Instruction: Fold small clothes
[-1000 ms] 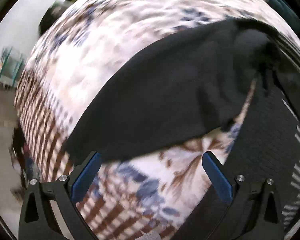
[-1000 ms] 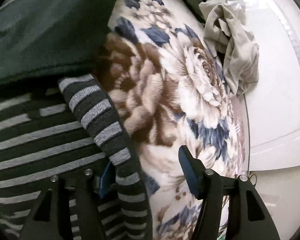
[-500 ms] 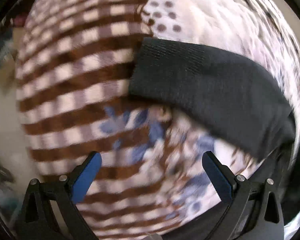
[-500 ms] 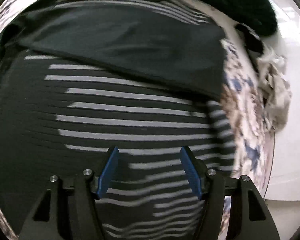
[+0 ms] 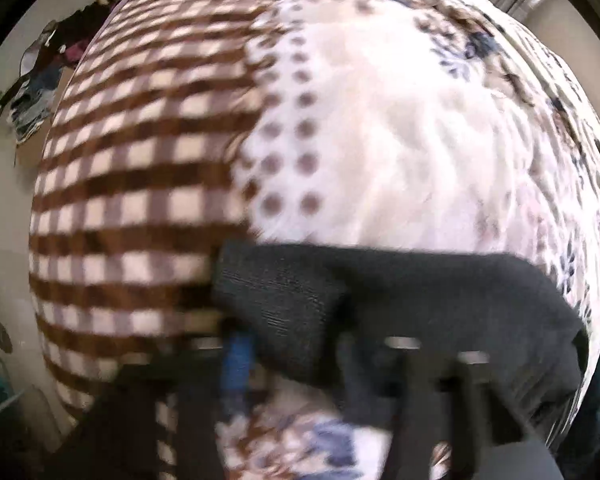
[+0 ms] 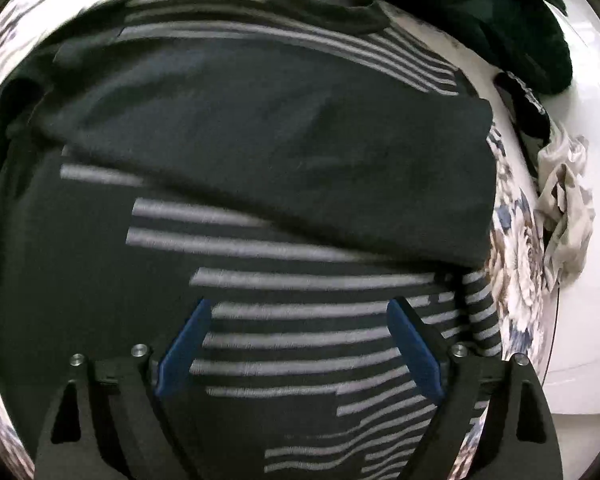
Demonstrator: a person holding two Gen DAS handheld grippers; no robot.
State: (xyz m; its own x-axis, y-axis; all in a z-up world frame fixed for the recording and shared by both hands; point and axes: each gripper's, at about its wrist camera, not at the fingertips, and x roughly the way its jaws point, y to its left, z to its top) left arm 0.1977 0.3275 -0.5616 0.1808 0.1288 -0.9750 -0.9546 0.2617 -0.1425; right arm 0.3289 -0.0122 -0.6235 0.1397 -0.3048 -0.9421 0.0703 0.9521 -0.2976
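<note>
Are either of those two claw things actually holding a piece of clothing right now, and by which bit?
The left gripper looks closed on the black sock near its ribbed cuff, though blur hides detail. The right gripper is open above the striped garment, holding nothing.

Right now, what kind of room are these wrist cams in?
Likely a bedroom: garments lie on a plush floral and checked blanket, a striped garment under a dark one, clothes piled by the wall.

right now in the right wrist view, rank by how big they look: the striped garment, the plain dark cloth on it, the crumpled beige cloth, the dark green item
1. striped garment
2. plain dark cloth, lying across it
3. dark green item, partly cut off at the frame's top, so unsure
4. crumpled beige cloth

Fisheye distortion shrinks things near the edge.
</note>
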